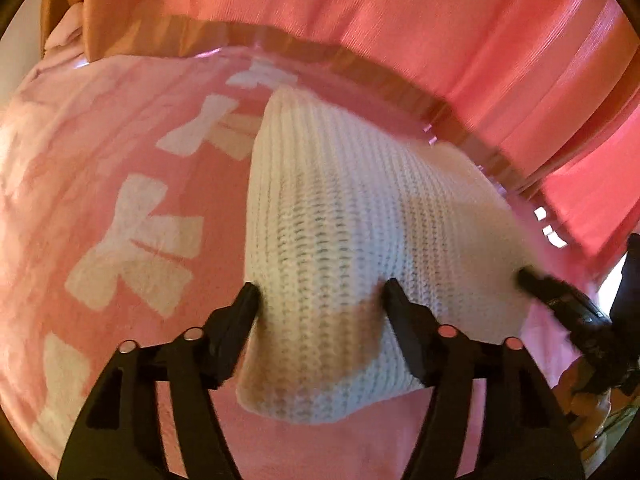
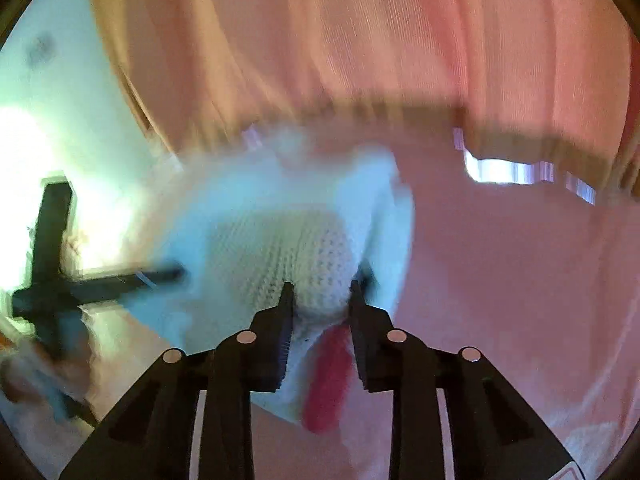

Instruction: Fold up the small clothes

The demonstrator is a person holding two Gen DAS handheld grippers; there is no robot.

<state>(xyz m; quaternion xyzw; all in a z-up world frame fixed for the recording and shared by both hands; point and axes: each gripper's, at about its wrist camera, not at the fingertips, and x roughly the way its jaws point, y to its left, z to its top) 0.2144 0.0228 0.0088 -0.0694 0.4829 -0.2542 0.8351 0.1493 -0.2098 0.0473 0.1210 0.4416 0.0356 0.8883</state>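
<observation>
A cream white knitted garment (image 1: 340, 240) lies on a pink cloth with white bow prints (image 1: 132, 240). My left gripper (image 1: 320, 292) has its jaws wide apart, with a bunched fold of the knit between the fingers. My right gripper (image 2: 322, 292) is shut on an edge of the same knit garment (image 2: 296, 248), which is blurred; a red strip (image 2: 328, 380) hangs below it. The right gripper also shows at the right edge of the left wrist view (image 1: 560, 300), touching the knit. The left gripper shows blurred in the right wrist view (image 2: 100, 280).
A pink curtain (image 1: 440, 20) hangs behind the surface. A glossy brown edge (image 1: 360, 68) borders the far side of the pink cloth. A pale wall (image 2: 52, 100) stands at the left in the right wrist view.
</observation>
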